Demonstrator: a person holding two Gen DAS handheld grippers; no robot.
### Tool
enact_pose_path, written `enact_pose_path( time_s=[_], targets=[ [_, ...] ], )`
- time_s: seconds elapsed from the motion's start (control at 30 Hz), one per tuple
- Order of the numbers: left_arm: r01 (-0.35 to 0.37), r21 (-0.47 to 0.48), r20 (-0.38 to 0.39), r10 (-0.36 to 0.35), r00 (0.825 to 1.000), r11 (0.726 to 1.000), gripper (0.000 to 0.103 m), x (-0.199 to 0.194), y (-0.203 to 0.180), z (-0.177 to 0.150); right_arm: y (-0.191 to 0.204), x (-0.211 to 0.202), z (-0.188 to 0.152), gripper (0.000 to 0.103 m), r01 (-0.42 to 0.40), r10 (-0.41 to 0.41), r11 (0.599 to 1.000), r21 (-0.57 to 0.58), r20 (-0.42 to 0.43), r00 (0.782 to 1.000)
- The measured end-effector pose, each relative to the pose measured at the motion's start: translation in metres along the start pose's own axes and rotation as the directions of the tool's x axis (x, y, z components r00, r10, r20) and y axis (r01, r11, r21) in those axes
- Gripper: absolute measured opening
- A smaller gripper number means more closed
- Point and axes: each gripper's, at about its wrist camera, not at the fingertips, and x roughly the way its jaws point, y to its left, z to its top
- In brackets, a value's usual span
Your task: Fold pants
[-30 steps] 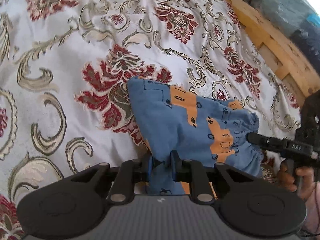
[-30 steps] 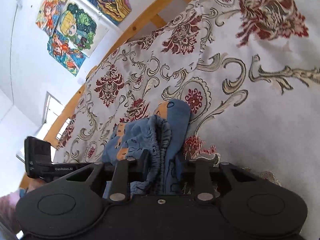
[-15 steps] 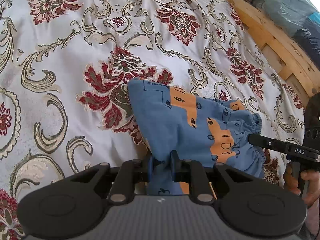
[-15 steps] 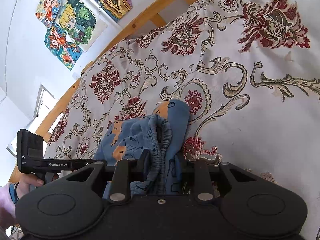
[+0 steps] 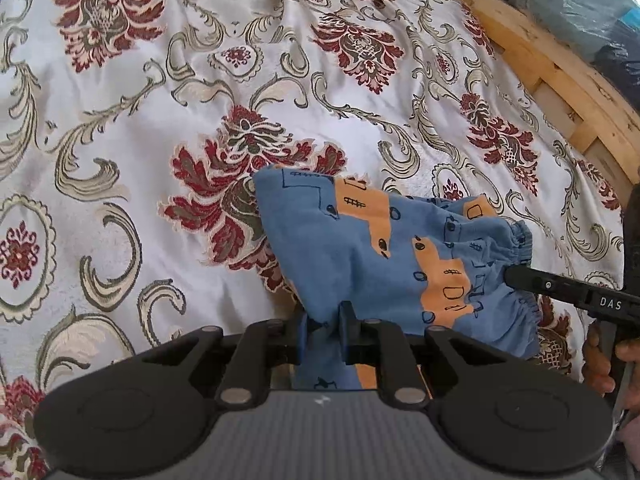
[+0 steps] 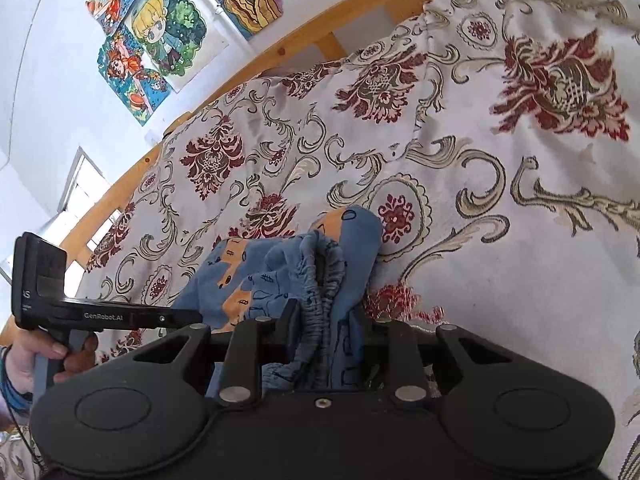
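Small blue-and-orange pants (image 5: pixel 400 248), soft, light and floppy, sit bunched at lower centre of both views on a floral bedspread (image 5: pixel 120 140); best held at the elasticated waistband (image 6: pixel 320 280) & the opposite edge. Left gripper (image 5: pixel 323 330) pinches a fold of blue cloth at bottom centre; right gripper (image 6: pixel 328 332) clamps the gathered waistband. Vs. a sec ago, little differs: both grips as before, pants barely shifted. Wooden bed frame (image 5: pixel 560 80) upper right.
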Motion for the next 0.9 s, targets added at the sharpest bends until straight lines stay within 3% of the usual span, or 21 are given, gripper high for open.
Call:
enact_pose_path(
  time_s=[0.37, 0.9],
  targets=[
    [-0.038, 0.043, 0.032, 0.036, 0.999, 0.998, 0.014, -0.018, -0.013, 0.001, 0.024, -0.011, 0.008, 0.025, 0.034, -0.031, 0.994, -0.102, 0.025, 0.999],
    [-0.024, 0.034, 0.09, 0.021, 0.996, 0.999, 0.014, -0.037, -0.009, 0.025, 0.053, -0.003, 0.05, 0.024, 0.066, -0.053, 0.981, -0.182, 0.072, 0.996]
  ],
)
